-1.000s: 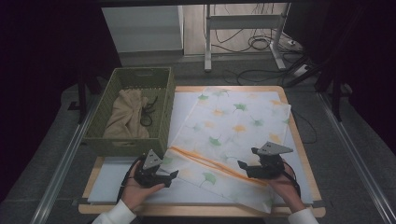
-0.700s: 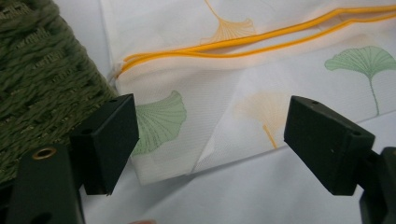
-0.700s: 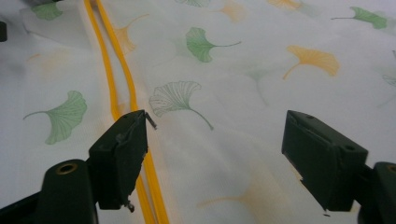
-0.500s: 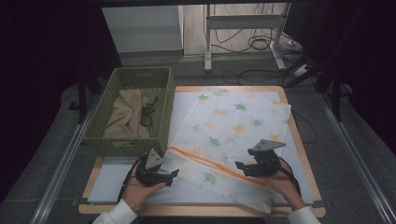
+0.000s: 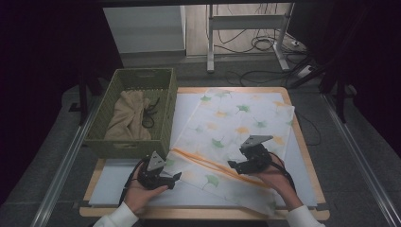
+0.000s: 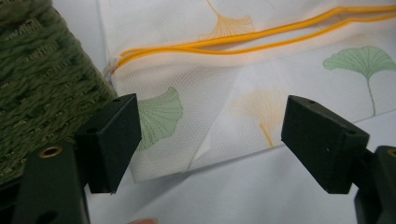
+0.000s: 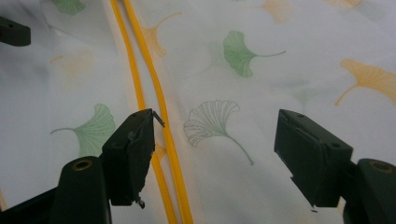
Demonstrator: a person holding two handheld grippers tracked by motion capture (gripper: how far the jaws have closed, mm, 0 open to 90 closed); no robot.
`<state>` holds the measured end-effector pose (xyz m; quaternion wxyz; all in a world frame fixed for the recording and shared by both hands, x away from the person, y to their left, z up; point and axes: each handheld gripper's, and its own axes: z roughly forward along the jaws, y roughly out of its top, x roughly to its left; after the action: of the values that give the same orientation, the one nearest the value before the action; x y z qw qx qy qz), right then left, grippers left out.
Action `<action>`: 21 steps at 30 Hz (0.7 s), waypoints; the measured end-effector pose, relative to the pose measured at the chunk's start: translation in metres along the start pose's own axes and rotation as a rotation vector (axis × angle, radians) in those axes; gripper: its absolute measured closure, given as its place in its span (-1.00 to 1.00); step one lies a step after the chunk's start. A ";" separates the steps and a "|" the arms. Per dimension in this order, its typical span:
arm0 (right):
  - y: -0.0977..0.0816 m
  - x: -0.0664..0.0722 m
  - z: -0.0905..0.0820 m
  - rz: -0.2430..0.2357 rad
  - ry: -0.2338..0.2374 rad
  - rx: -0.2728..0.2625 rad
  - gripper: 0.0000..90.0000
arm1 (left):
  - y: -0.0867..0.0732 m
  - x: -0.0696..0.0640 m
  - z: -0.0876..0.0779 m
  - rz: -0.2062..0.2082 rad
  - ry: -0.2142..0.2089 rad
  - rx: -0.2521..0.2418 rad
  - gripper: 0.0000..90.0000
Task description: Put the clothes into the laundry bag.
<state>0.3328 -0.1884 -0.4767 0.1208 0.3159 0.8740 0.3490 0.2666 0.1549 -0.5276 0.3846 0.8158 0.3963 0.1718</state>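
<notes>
my left gripper (image 6: 210,140) is spread wide over the near corner of the mesh bag (image 5: 236,127), ready to pinch it; my right gripper (image 7: 219,154), also released, straddles the orange zipper (image 7: 161,112). the bag lies flat beside the green basket (image 5: 168,109).

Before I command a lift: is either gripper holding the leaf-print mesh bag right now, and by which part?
Nothing is held. The left gripper stands open over the mesh bag at its near corner, and the right gripper stands open beside its orange zipper.
</notes>
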 end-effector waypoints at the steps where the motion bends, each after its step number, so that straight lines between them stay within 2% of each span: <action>1: 0.001 0.000 0.001 -0.004 -0.003 0.010 -0.36 | 0.000 0.000 0.000 0.001 0.001 0.002 -0.56; 6: 0.008 0.003 0.005 -0.019 -0.005 0.037 -0.34 | 0.001 -0.002 -0.003 0.008 0.006 -0.010 -0.56; 13: 0.022 0.011 0.017 -0.064 -0.003 0.080 -0.33 | 0.002 -0.005 -0.002 0.017 -0.005 -0.007 -0.57; 17: 0.031 0.012 0.026 -0.090 -0.004 0.093 -0.28 | -0.001 -0.003 -0.004 0.001 0.005 -0.008 -0.57; 21: 0.039 0.012 0.035 -0.086 0.021 0.107 -0.25 | -0.001 -0.001 -0.003 -0.016 0.011 -0.004 -0.57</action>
<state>0.3570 -0.1403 -0.4754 0.1095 0.2803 0.9053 0.2997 0.2637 0.1562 -0.5269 0.3853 0.8110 0.4046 0.1739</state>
